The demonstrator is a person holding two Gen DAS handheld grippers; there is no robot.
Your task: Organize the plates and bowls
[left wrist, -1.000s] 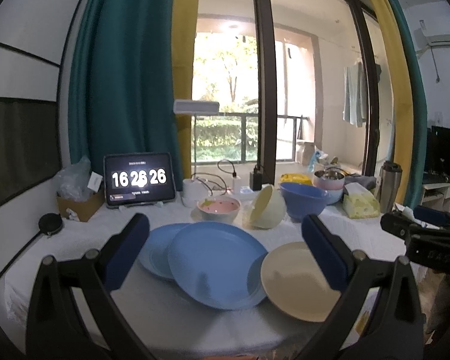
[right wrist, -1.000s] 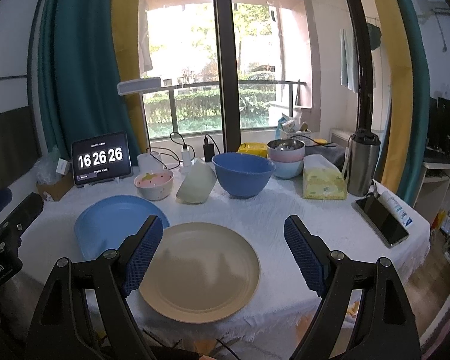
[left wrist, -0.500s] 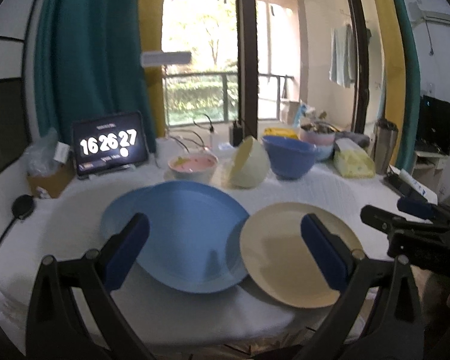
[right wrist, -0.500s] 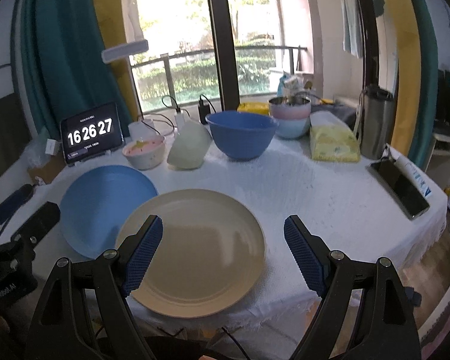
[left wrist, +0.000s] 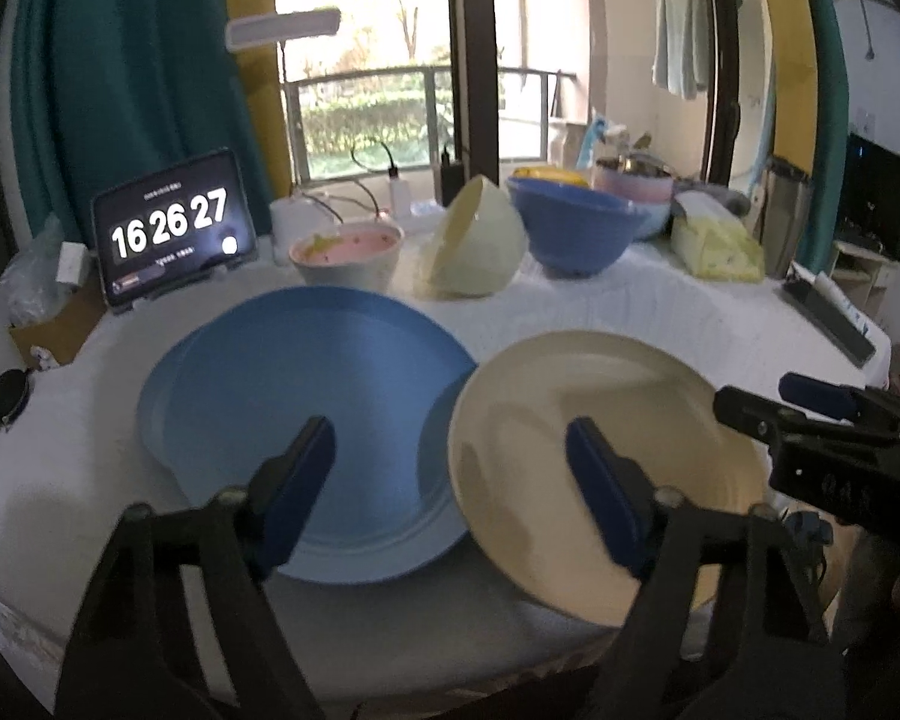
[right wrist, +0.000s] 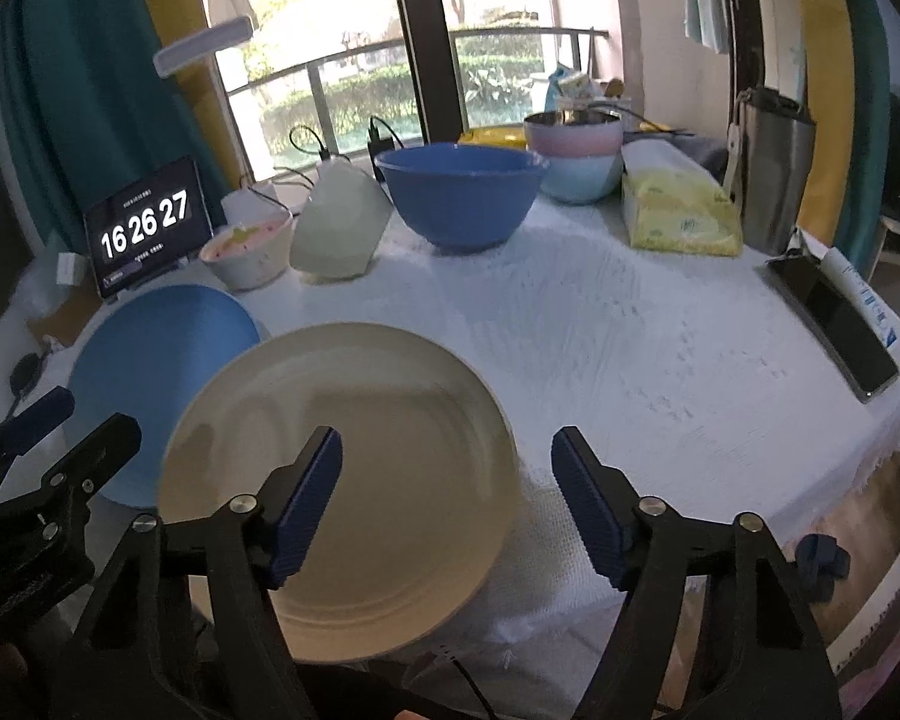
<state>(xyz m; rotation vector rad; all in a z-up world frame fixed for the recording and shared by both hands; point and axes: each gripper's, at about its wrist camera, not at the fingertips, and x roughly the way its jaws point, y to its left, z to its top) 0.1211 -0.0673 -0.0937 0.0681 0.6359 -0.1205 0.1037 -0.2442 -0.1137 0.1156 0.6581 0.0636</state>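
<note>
Two stacked blue plates lie on the white table, seen also in the right wrist view. A beige plate lies to their right. Behind stand a pink bowl, a pale bowl tipped on its side and a blue bowl. My left gripper is open above the near edges of both plates. My right gripper is open above the beige plate's right rim; it also shows in the left wrist view.
A tablet clock stands at the back left. Stacked pastel bowls, a tissue pack, a steel flask and a phone are at the right. A black puck lies at the left edge.
Both grippers have moved forward and lower toward the plates, which now look larger and closer. Both stay open and empty.
</note>
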